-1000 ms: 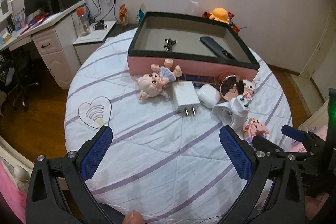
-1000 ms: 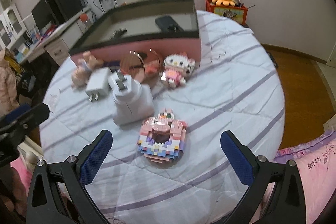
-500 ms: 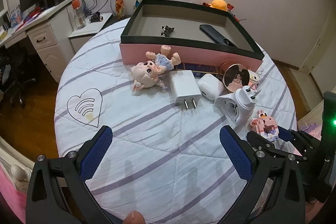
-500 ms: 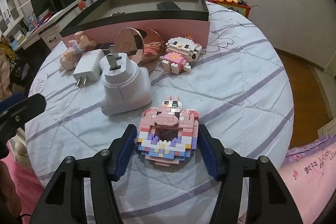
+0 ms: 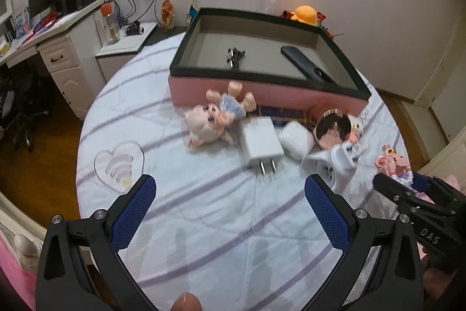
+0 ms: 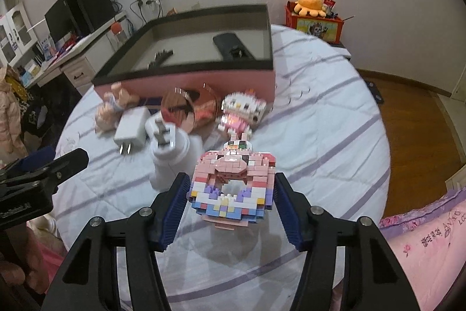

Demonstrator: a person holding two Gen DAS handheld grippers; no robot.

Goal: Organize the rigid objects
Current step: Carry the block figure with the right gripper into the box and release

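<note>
Right wrist view: right gripper (image 6: 231, 194) clamped on the pink brick model (image 6: 233, 185), lifted off the bedspread; left gripper (image 5: 230, 206) spread, idle; next, carry to far box (image 6: 186, 77).

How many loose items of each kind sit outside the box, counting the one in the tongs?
Block-brick figures: 2, one in the right tongs, one Kitty.
White chargers/plugs: 3.
Doll: 1.
Round mirror: 1.
Total: 7.
</note>
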